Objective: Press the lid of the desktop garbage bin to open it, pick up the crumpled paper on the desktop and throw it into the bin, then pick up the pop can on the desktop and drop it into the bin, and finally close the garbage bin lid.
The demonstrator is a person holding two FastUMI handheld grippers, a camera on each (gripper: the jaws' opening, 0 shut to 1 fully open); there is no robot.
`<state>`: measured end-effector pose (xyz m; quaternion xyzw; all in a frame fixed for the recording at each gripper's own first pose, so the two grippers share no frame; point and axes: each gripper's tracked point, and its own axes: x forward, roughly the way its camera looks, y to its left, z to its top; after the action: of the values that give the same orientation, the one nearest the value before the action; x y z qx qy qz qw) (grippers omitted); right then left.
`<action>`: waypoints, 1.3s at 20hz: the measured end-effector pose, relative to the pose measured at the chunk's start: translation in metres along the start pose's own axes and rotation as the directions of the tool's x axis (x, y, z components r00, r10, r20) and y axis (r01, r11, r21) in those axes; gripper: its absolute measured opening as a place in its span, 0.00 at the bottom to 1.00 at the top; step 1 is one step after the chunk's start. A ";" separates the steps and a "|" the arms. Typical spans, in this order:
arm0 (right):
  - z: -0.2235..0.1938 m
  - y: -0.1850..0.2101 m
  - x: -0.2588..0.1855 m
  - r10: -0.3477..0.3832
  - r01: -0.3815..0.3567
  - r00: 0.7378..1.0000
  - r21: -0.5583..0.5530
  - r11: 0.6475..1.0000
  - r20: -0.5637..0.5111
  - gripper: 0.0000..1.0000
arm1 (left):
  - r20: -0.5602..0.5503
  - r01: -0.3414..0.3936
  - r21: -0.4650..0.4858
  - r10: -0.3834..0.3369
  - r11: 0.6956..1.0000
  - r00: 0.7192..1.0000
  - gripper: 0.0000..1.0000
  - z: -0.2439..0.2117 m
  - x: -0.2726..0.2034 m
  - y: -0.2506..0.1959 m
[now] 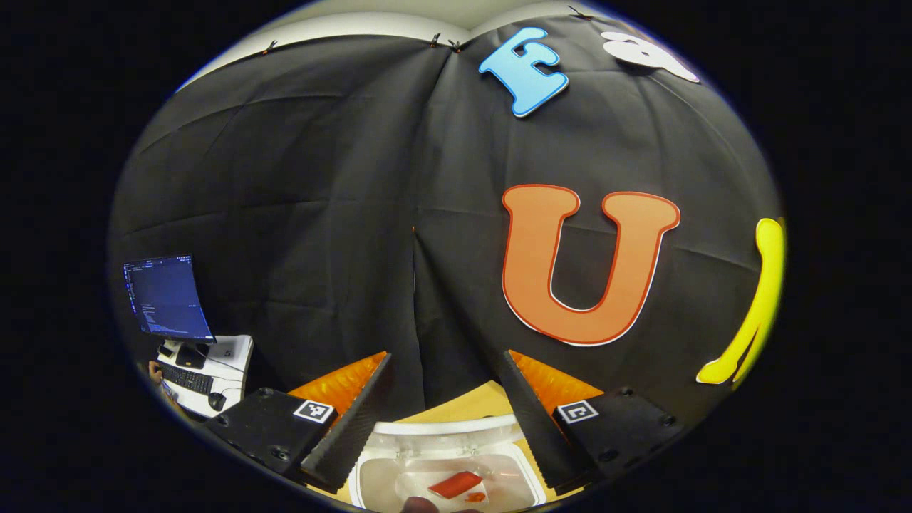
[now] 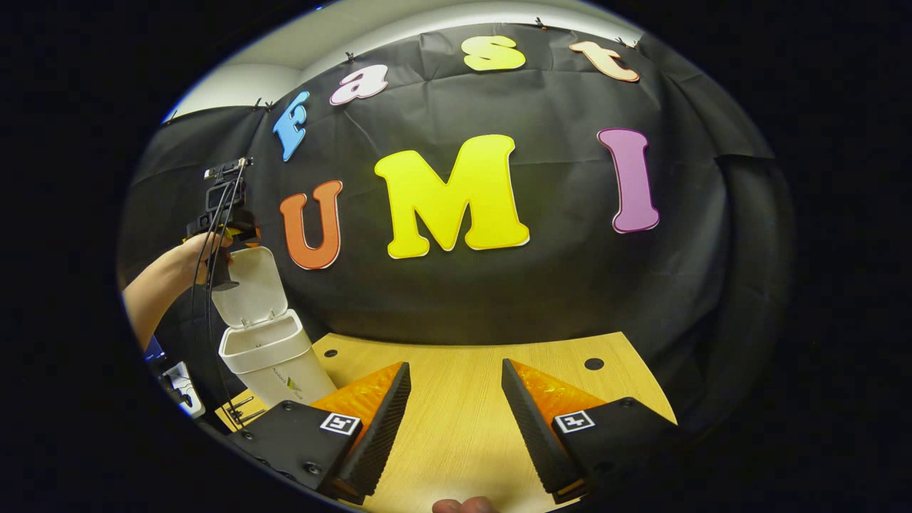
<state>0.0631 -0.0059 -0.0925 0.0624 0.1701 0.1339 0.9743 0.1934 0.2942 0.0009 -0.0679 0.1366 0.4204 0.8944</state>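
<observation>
The white desktop bin [image 2: 274,356] stands at the table's left edge with its lid [image 2: 249,285] swung up. In the left gripper view I look down into the bin's open top [image 1: 531,477], where a red pop can [image 1: 456,484] lies on the bottom. My left gripper [image 1: 447,354] hovers over that opening, open, with nothing between its fingers. The right gripper view shows the left gripper [image 2: 231,228] held by a hand [image 2: 203,253] above the lid. My right gripper [image 2: 456,363] is open over the bare wooden table [image 2: 456,427], to the right of the bin. I cannot make out crumpled paper.
A monitor [image 1: 167,296] and keyboard [image 1: 187,377] sit on a white desk far off to the left. The table has a small round hole [image 2: 593,363] near its back right corner. The black cloth wall hangs close behind the table and bin.
</observation>
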 end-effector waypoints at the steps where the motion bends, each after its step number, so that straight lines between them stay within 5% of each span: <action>1: -0.001 0.002 -0.001 0.004 -0.004 1.000 0.002 1.000 0.000 0.83 | -0.003 -0.013 0.007 0.013 1.000 1.000 0.97 -0.005 -0.006 0.001; 4: -0.001 0.008 -0.007 0.021 -0.020 1.000 -0.007 1.000 0.010 0.83 | 0.001 -0.033 0.050 0.033 0.998 0.999 0.93 -0.028 -0.032 -0.001; 12: -0.009 0.004 -0.024 0.044 -0.044 0.999 -0.036 0.998 0.015 0.83 | -0.079 0.040 -0.018 -0.041 0.999 0.996 0.95 -0.142 -0.095 -0.014; 18: -0.019 -0.006 -0.032 0.040 -0.040 0.999 -0.024 0.999 -0.007 0.83 | -0.096 0.047 0.025 -0.044 0.999 0.994 0.96 -0.173 -0.102 -0.014; 19: -0.018 -0.007 -0.034 0.040 -0.040 0.999 -0.022 0.999 -0.005 0.83 | -0.111 0.049 0.028 -0.046 0.998 0.993 0.87 -0.179 -0.103 -0.014; 20: -0.018 -0.009 -0.035 0.040 -0.040 0.999 -0.021 0.999 -0.002 0.83 | -0.131 0.050 0.029 -0.046 0.998 0.990 0.97 -0.187 -0.104 -0.013; 26: -0.027 -0.006 -0.036 0.056 -0.057 0.998 -0.010 0.998 -0.020 0.83 | -0.057 0.106 0.051 -0.103 0.993 0.993 0.99 -0.199 -0.108 -0.016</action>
<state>0.0226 -0.0197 -0.1074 0.0606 0.1769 0.1629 0.9688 0.1031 0.1577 -0.1566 -0.0621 0.1684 0.3670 0.9128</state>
